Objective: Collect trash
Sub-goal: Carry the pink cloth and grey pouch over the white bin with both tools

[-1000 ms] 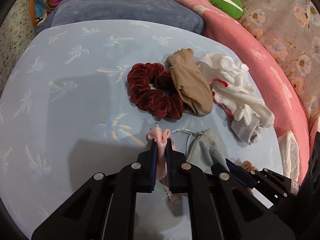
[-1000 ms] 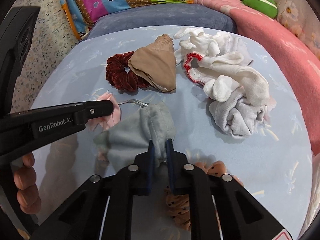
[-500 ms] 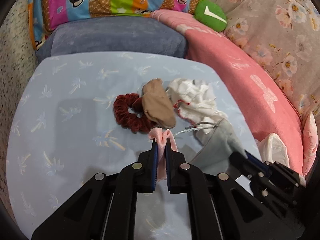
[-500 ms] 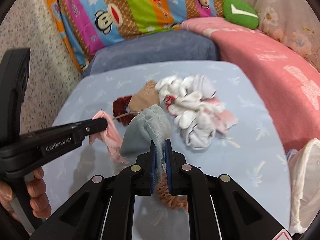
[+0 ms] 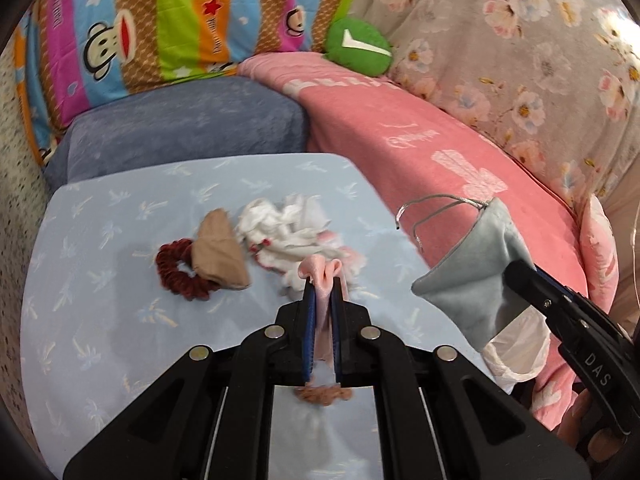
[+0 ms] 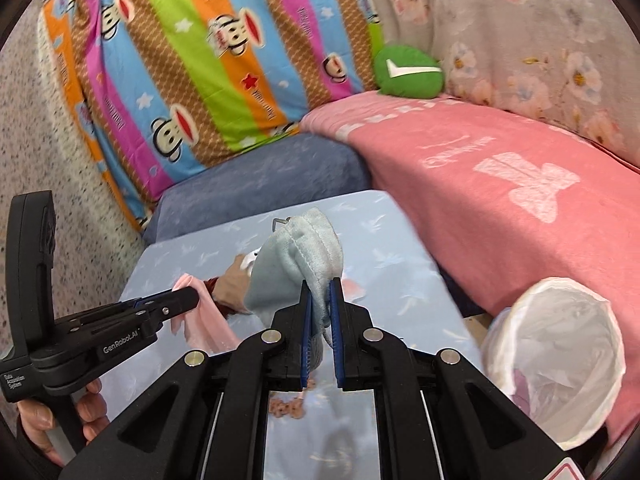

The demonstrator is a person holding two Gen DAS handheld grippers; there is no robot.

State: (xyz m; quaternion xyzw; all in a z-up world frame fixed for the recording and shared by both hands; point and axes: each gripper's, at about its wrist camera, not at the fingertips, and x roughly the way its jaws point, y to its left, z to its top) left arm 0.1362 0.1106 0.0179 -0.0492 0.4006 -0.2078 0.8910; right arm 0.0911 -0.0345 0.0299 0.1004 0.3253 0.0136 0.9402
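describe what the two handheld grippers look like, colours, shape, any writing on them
Both are matte black plastic. The left gripper and right gripper each have two narrow parallel fingers lined with blue pads, carried on angled linkage arms with round silver pivot bolts. The left one's side reads "GenRobot.AI" in white, with a small "Data Acquisition System" label; the right one's shows "DAS". No cables or sleeves are visible.

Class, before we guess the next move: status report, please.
Left gripper shut on pink cloth. Right gripper shut on grey drawstring pouch. White-lined bin to the right, nothing blocking it.
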